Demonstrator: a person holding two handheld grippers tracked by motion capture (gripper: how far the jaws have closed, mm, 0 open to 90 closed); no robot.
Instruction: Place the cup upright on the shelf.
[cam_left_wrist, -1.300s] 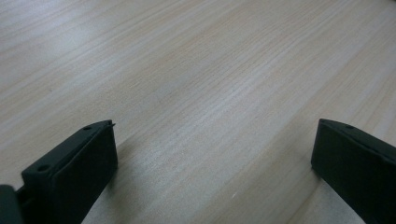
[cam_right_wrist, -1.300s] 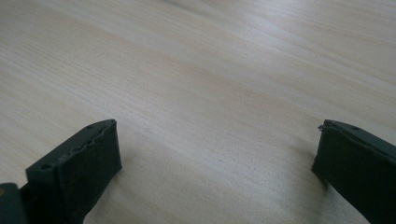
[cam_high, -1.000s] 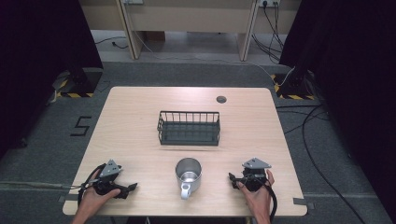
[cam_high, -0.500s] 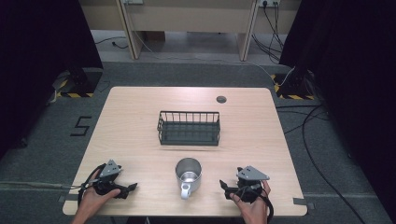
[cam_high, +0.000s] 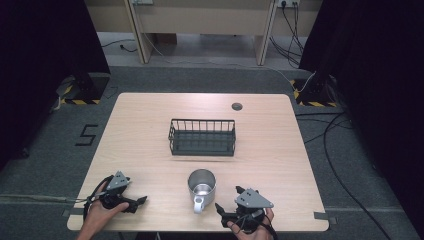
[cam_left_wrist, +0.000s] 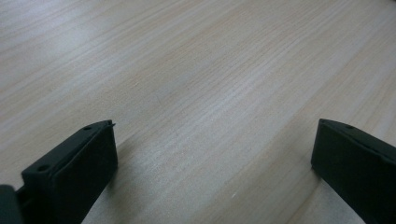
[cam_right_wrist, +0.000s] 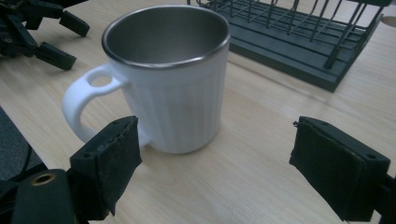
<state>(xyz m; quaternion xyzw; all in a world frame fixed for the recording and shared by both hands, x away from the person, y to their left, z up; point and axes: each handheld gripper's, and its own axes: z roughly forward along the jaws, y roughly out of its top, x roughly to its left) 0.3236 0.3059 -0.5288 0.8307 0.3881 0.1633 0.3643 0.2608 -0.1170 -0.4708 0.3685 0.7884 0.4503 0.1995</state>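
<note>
Two claws sit low over a wooden table. Left gripper rests released, its jaws apart over bare wood. Right gripper is released too, with a white mug standing upright just ahead of its jaws, untouched, and a black wire basket beyond.

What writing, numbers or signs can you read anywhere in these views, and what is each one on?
"5": a dark numeral on the grey floor left of the table.
No words on the yellow-and-black striped strips on the floor at either side.
None on the mug, the basket or either gripper.
</note>
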